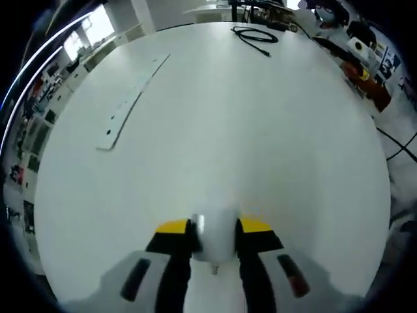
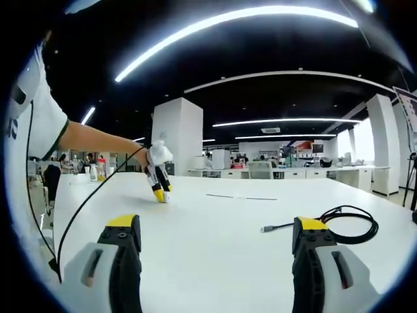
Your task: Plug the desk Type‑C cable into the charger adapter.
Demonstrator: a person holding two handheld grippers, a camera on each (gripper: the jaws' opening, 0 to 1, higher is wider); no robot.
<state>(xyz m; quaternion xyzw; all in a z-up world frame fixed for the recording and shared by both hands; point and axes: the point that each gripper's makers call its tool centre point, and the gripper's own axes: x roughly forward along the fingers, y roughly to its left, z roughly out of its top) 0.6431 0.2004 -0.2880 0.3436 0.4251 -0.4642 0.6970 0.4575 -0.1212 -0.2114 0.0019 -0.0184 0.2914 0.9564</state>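
In the left gripper view my left gripper [image 1: 214, 229] is shut on a white charger adapter [image 1: 215, 236], held just over the white table [image 1: 247, 130]. A coiled black Type-C cable [image 1: 255, 36] lies at the table's far end. In the right gripper view my right gripper [image 2: 218, 238] stands open above the table [image 2: 215, 215] with nothing between its jaws. The cable [image 2: 348, 225] lies to its right, its plug end [image 2: 267, 229] pointing left. Farther left, the left gripper [image 2: 159, 189] touches down on the table in a person's hand.
A long white power strip [image 1: 130, 104] lies on the table's left part and appears as a thin line [image 2: 241, 197] mid-table. A thin black cord [image 2: 85, 205] runs from the person's arm. Desks, chairs and pillars fill the office beyond.
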